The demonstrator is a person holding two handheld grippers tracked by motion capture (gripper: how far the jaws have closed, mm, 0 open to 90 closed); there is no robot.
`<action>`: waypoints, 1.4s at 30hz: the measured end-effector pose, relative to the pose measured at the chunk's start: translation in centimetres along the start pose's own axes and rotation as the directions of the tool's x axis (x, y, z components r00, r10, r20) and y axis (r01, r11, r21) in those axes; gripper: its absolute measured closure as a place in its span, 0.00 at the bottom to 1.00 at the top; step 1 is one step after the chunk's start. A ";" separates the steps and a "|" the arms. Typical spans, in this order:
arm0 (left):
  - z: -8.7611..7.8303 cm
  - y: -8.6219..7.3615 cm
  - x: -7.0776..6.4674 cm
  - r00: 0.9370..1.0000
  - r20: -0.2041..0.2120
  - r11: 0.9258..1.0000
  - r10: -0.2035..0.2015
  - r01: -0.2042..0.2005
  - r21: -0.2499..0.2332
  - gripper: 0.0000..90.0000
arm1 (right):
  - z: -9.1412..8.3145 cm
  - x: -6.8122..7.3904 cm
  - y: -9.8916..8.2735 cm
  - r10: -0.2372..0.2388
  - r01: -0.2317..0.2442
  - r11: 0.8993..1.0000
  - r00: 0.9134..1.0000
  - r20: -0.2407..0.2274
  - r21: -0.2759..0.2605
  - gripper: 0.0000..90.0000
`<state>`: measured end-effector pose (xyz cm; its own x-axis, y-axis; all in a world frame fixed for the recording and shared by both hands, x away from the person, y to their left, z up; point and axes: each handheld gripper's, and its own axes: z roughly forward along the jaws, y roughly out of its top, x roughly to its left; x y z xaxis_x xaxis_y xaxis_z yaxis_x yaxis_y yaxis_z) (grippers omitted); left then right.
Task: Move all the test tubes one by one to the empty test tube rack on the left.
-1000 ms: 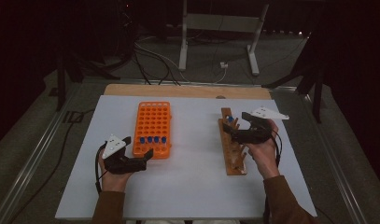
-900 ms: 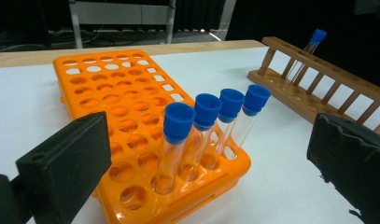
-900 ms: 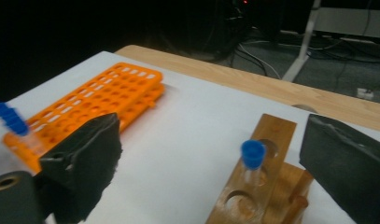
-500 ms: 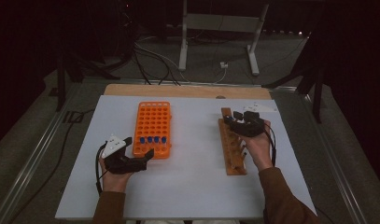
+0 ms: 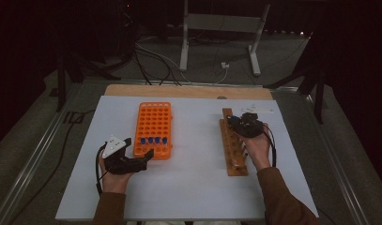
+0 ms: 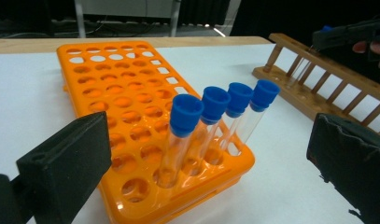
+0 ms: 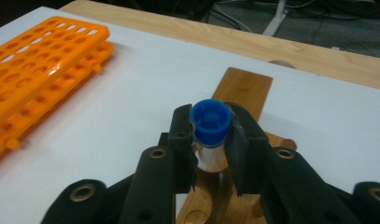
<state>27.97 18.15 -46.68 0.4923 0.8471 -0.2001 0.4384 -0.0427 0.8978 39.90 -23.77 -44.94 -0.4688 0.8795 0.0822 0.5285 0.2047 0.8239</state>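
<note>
Change since the earlier frames: the right gripper (image 5: 234,121) has come forward and down along the wooden test-tube rack (image 5: 235,154) to its far end, and its jaws have just been closing, with a tube between them; the left gripper (image 5: 141,148) has kept its place at the near edge of the orange rack (image 5: 153,123).

Right gripper: its jaws are clamped on a blue-capped test tube (image 7: 210,128), the pads pressing just under the cap on either side.

Held tube: it stands upright over the far end of the wooden rack, its glass body running down between the jaws towards the wood; whether its foot still sits in a hole cannot be told.

Left gripper: its jaws stand wide apart with nothing between the pads, pointed at the near right corner of the orange rack.

Orange rack: it lies left of centre on the white table top (image 5: 193,187); four blue-capped tubes (image 6: 214,122) stand side by side in its nearest row, the other holes open.

Wooden rack: it lies lengthwise on the right side of the table, well apart from the orange rack.

Hands: the right hand (image 5: 257,147) rests over the wooden rack's near half; the left hand (image 5: 114,176) lies on the table behind its gripper.
</note>
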 end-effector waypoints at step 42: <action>-0.2 0.3 -0.1 1.000 0.015 1.000 0.004 -0.004 -0.013 0.01 | -2.8 0.4 1.7 -0.035 0.036 0.997 0.999 0.024 -0.074 0.86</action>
<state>27.89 18.12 -46.35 0.5052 0.8390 -0.2022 0.4264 -0.0390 0.9037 38.66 -24.22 -41.95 -0.4698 0.8819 0.0402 0.4573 0.2042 0.8655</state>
